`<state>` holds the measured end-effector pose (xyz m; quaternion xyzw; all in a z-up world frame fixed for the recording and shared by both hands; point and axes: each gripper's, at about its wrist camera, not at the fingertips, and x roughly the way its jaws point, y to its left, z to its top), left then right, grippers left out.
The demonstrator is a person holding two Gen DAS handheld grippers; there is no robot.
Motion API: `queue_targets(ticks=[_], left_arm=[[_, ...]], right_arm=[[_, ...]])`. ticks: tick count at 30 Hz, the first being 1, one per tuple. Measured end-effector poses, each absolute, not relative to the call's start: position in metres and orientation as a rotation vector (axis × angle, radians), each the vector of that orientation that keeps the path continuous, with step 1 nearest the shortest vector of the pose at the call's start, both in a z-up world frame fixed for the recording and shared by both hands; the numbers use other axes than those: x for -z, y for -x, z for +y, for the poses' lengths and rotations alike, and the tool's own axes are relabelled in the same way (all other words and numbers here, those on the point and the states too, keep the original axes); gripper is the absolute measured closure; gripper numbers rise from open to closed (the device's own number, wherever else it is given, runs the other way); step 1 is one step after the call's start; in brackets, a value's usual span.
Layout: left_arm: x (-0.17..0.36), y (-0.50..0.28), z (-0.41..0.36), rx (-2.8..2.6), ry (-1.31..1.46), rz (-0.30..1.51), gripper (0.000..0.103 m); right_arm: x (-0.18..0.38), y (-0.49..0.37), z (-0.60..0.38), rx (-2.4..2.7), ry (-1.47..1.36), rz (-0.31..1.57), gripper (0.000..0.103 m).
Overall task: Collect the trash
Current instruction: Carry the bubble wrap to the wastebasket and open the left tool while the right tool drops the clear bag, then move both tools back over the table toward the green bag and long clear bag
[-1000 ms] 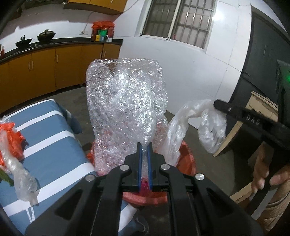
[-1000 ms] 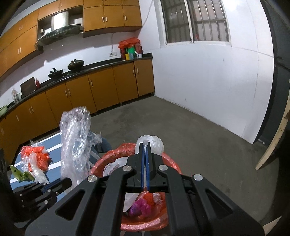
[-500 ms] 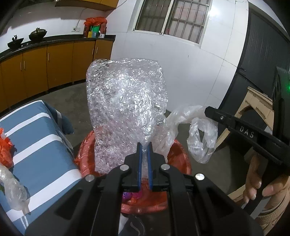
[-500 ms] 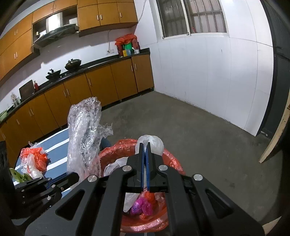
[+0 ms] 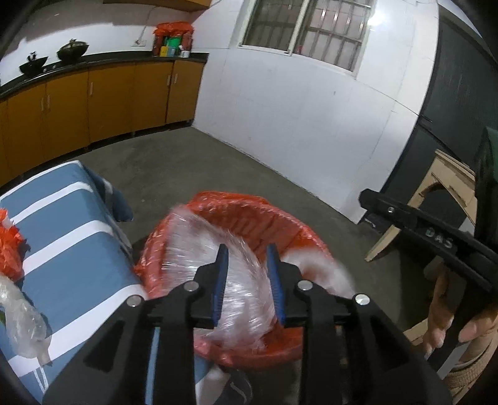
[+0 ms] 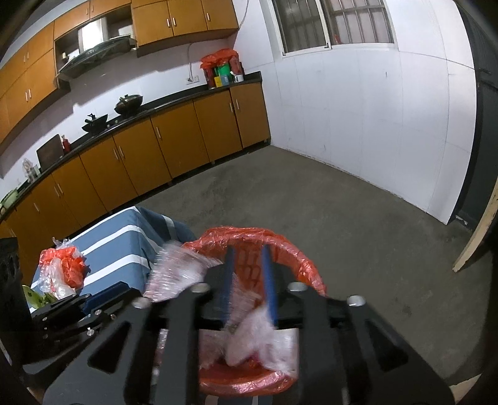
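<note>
left gripper (image 5: 247, 277) fingers standing apart | right gripper (image 6: 247, 280) fingers standing apart | bubble wrap (image 5: 218, 249) and plastic bag (image 6: 261, 336) lying blurred in the red-lined bin (image 5: 258, 218) | advice: be keeping both grippers above the rim, clear of the liner, before reaching for table (image 5: 71, 236) scraps (image 6: 63, 271)

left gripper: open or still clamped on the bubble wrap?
Open. The left gripper has its blue pads spread apart, and the bubble wrap sits loose and motion-blurred in the red-lined bin below them.

Orange kitchen cabinets (image 6: 174, 137) under black countertop (image 6: 174, 102), two woks (image 6: 128, 104), barred window (image 5: 306, 29), blue striped cloth (image 5: 62, 236), concrete floor (image 6: 342, 218)
</note>
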<state>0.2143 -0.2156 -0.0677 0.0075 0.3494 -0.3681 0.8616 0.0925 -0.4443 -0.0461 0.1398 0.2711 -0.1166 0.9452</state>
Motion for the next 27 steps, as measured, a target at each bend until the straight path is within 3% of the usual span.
queue_targets(ticks=[15,18,27], left_arm=[[0.055,-0.206,-0.131,0.553,0.027,0.626,0.055],[0.052,-0.199,-0.102,0.485,0.027,0.593,0.05],[0.051,-0.182,0.006,0.184,0.047,0.534,0.03]], right_arm=[[0.04,-0.098,-0.417,0.211,-0.221,0.549,0.07],[0.039,-0.104,-0.401,0.178,-0.205,0.548,0.06],[0.046,-0.132,-0.319,-0.007,-0.153,0.588,0.059]])
